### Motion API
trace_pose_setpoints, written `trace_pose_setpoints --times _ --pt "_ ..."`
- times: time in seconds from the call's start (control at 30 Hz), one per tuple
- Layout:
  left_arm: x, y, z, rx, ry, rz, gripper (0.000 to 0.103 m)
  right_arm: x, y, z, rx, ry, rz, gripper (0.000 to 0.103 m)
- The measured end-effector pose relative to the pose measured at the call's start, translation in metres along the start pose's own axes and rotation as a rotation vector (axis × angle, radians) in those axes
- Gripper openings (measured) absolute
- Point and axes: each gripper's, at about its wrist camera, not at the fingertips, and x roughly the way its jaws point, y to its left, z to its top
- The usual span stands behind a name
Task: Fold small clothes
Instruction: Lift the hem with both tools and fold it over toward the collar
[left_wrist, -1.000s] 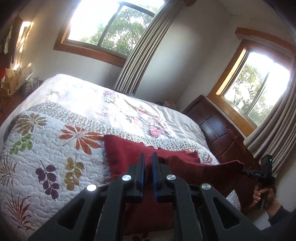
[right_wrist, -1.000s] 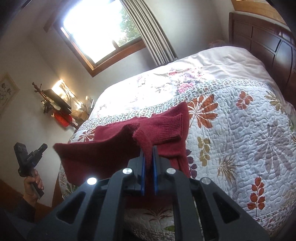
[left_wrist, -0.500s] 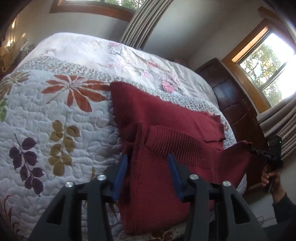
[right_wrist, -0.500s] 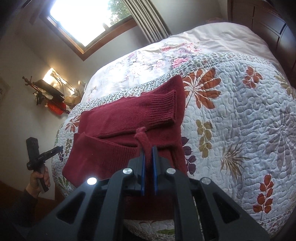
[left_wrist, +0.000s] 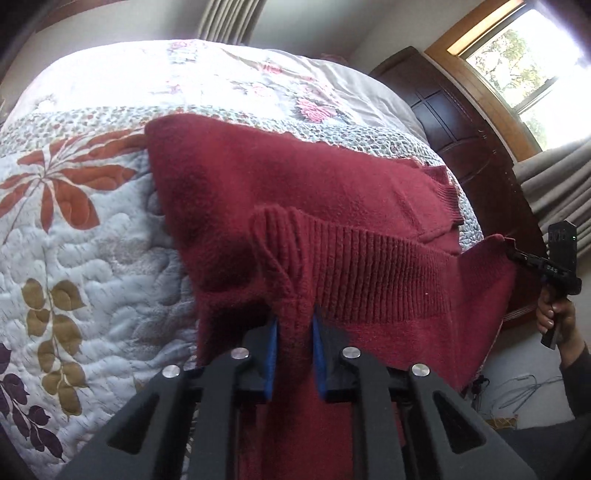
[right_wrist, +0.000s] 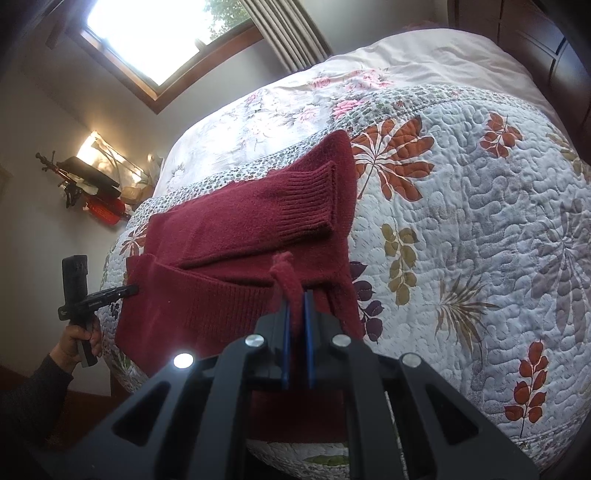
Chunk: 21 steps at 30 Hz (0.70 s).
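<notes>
One dark red knit sweater (left_wrist: 332, 192) lies on the floral quilt (left_wrist: 74, 229) of the bed, at the quilt's near edge, its lower part hanging over that edge. One ribbed cuffed sleeve (right_wrist: 295, 206) is folded across the sweater's body.

Two hand-held grippers are in play. The left hand-held gripper (left_wrist: 293, 347) has its blue pads (left_wrist: 271, 354) slightly apart with a bunched ridge of the sweater's ribbed hem between them; whether they actually pinch it cannot be told. The right hand-held gripper (right_wrist: 297, 332) has its pads pressed together on a twisted tuft of the sweater.

White lettering on the side of the right hand-held gripper, seen from the left wrist view, is too small to read.

Beyond the sweater the quilt is bare up to the pillow end; a dark wooden headboard (left_wrist: 454, 122) stands past the sweater's far right.
</notes>
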Motion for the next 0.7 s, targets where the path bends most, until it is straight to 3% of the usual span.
trace_pose_setpoints --times 0.13,0.23,0.3,0.7 --pt "0.010 0.008 0.009 -0.035 0.023 -0.011 0.017 0.005 -0.001 0.001 0.003 0.010 0.002 0.006" --pt "0.007 0.007 0.011 -0.039 -0.006 -0.030 0.015 0.007 0.000 0.002 -0.002 0.017 -0.003 0.006" --pt "-0.008 0.006 0.007 -0.048 -0.064 -0.047 0.011 0.002 0.002 0.003 -0.013 0.008 -0.016 0.006" --pt "-0.141 -0.030 -0.044 -0.106 -0.442 -0.103 0.010 -0.057 0.022 0.005 -0.014 -0.149 0.008 0.005"
